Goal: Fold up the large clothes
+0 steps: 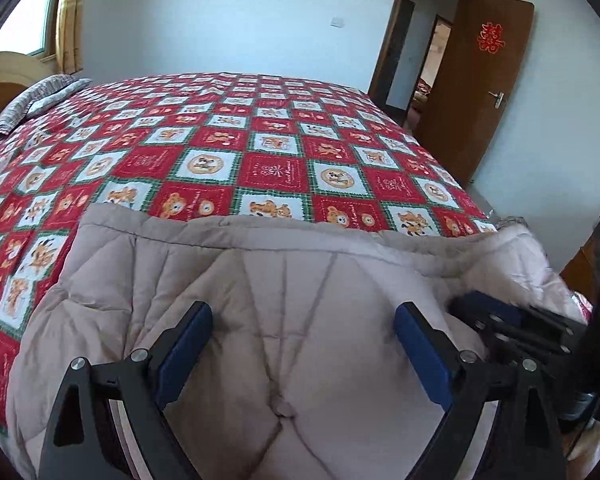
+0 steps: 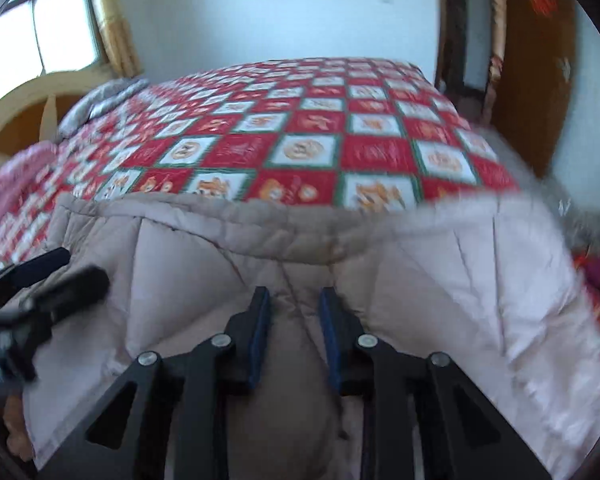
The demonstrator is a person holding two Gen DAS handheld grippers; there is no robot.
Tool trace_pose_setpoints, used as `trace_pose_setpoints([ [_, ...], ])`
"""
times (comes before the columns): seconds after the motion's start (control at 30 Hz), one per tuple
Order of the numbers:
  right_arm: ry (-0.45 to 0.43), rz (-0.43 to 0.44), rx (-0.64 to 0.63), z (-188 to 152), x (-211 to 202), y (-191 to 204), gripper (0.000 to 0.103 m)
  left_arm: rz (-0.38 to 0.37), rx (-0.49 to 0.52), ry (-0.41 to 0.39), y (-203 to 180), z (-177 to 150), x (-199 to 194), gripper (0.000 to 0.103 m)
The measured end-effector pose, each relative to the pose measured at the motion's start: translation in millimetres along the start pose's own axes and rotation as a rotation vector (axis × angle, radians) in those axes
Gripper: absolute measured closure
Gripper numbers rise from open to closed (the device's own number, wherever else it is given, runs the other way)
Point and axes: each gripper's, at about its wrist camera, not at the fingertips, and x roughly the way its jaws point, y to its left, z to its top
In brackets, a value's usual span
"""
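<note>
Matt quilted cloth forms the beige coat (image 1: 300,320); the bedspread (image 1: 260,152) is printed cloth; the door (image 1: 471,92) is smooth glossy wood.

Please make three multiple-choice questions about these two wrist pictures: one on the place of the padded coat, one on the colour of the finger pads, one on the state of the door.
1. Where does the beige padded coat lie?
A. on the near part of the bed
B. on the floor
C. on a chair

2. What colour are the pads on the left gripper?
A. yellow
B. blue
C. white

3. How is the wooden door?
A. shut
B. taken off
C. open

Answers:
1 A, the coat covers the near end of the red checked bedspread.
2 B, both inner faces show blue.
3 C, the leaf stands swung aside and another room shows through.
</note>
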Motion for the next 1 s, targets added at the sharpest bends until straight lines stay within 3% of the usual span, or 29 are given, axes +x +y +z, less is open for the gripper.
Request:
trace_pose_setpoints([
  [0.13, -0.064, 0.014, 0.128, -26.8, -13.5, -25.0, 0.082, -0.011, 0.067, -0.005, -14.5, -6.7, 20.3, 0.009],
  [0.23, -0.060, 0.016, 0.147, -23.2, -10.0, -25.6, 0.083, 0.026, 0.067, -0.028, -17.6, -15.1, 29.6, 0.007],
  [0.4, 0.025, -0.105, -0.039, 4.2, -5.6, 10.4, 0.082, 0.056, -0.022, -0.018, 1.6, -18.3, 33.3, 0.007],
  [0.47, -0.021, -0.128, -0.096, 13.7, -17.6, 21.1, 0.082, 0.085, -0.051, -0.019, 7.0, -19.7, 32.9, 0.007],
  [0.53, -0.065, -0.222, -0.124, 22.6, -23.9, 20.8, 0.079, 0.083, -0.063, -0.014, 9.3, -19.6, 34.2, 0.007],
  [0.6, -0.035, -0.282, -0.124, 24.3, -9.9, 9.4, 0.076, 0.089, -0.054, -0.007, 7.7, -19.5, 35.9, 0.007],
  [0.67, 0.001, -0.253, -0.087, 17.1, 7.7, -5.3, 0.076, 0.090, -0.037, -0.002, 5.3, -19.2, 37.3, 0.007],
  [0.9, -0.051, -0.104, 0.082, 7.5, 17.2, -38.6, 0.076, 0.092, -0.024, -0.003, 3.9, -18.4, 42.3, 0.004],
  [1.0, -0.025, -0.096, 0.088, 12.4, 18.5, -36.2, 0.076, 0.105, -0.014, 0.001, 2.5, -18.5, 45.6, 0.004],
])
